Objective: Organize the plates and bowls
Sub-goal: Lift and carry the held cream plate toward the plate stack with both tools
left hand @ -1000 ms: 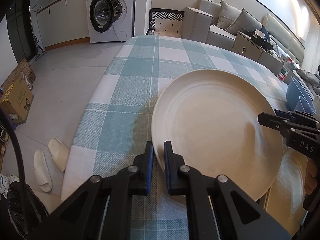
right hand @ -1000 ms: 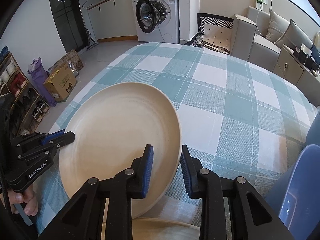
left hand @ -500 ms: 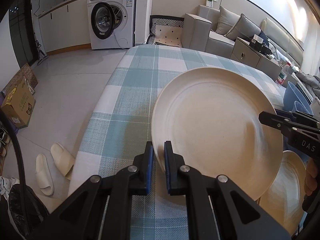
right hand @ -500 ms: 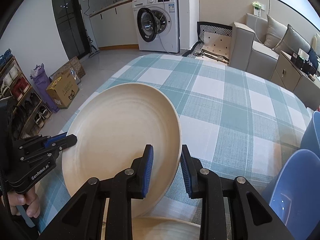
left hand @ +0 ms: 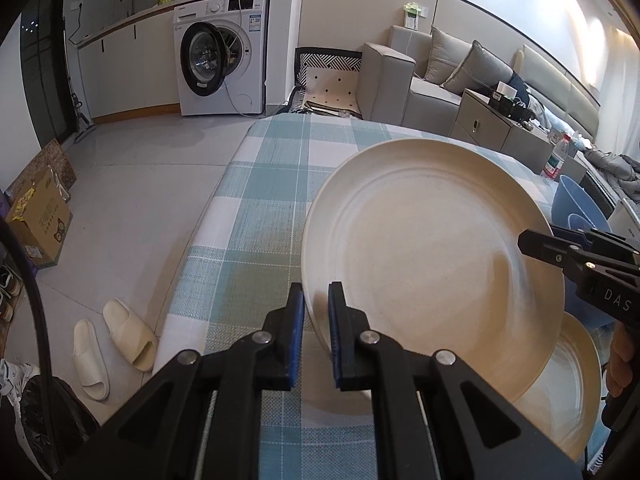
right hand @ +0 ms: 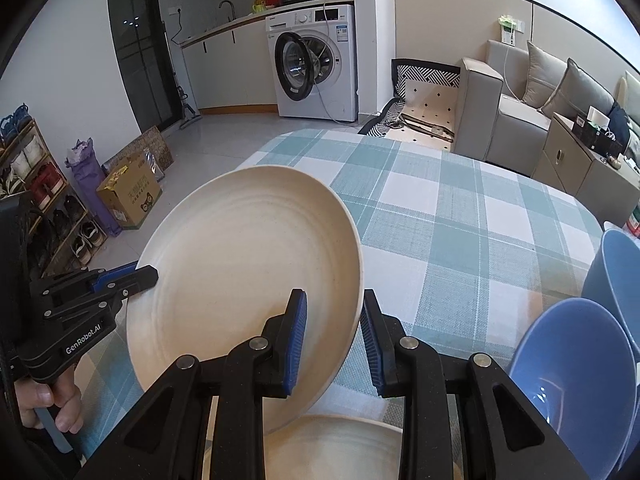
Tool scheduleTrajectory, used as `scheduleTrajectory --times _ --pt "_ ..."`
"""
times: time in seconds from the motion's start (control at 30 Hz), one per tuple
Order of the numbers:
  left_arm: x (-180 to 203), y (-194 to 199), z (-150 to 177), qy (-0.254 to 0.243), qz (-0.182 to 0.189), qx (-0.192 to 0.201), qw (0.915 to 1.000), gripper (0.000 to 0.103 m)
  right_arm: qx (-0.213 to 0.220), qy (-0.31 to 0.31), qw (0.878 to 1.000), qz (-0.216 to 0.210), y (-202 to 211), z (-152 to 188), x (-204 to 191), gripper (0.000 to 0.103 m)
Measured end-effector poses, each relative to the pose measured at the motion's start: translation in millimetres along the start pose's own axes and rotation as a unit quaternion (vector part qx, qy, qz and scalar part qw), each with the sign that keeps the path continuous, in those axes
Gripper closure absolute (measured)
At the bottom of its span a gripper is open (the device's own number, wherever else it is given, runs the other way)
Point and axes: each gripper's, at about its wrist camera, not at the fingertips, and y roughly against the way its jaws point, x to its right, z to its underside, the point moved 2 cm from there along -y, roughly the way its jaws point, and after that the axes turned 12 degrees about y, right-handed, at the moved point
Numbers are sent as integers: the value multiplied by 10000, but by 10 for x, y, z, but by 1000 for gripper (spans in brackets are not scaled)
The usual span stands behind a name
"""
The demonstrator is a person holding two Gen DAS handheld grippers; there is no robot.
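**Plate held above the table**

Over the table (left hand: 256, 184), draped in woven teal-and-white check cloth, a round, matte cream plate (left hand: 432, 260) with faint concentric rings hung tilted, gripped at opposite rims by both tongs: left gripper (left hand: 316, 332) and right gripper (right hand: 334, 344), black with ribbed blue pads. Below lay a second plate (left hand: 576, 380); glossy blue bowls (right hand: 568, 364) sat beside it.

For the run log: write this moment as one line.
left hand-held gripper: shut on cream plate rim | right hand-held gripper: shut on opposite rim | plate: tilted, off tablecloth | second plate: underneath
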Motion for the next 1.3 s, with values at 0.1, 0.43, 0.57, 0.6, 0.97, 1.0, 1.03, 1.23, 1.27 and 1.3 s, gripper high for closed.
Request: scheduleTrajectory --times 0.1,0.43,0.57,0.6,0.97,1.0,1.03,1.23,1.27,1.3 --pt "53 66 -4 -63 36 51 10000 95 47 -24 10000 48 106 18 14 75" --pt "217 220 16 -242 203 125 9994 94 172 -169 9996 112 412 102 116 75" --pt "288 236 28 -297 264 90 9992 94 216 -199 9994 169 533 155 139 75" --pt "308 245 32 -314 276 91 9991 94 228 -209 9994 184 561 166 141 75" --pt "497 409 78 -520 401 190 9977 92 356 -326 9983 333 879 340 173 75" --pt "516 424 84 -541 412 200 9975 92 374 -336 9981 347 910 359 181 75" --pt "533 437 94 -561 423 205 9973 92 382 -346 9980 367 950 386 184 75" --pt "669 526 154 -719 452 250 9961 92 478 -410 9969 470 1161 491 211 74" --pt "694 539 163 -749 460 252 9958 92 492 -425 9967 487 1203 521 212 74" --pt "712 556 178 -777 471 255 9955 92 506 -441 9965 496 1235 544 219 74"
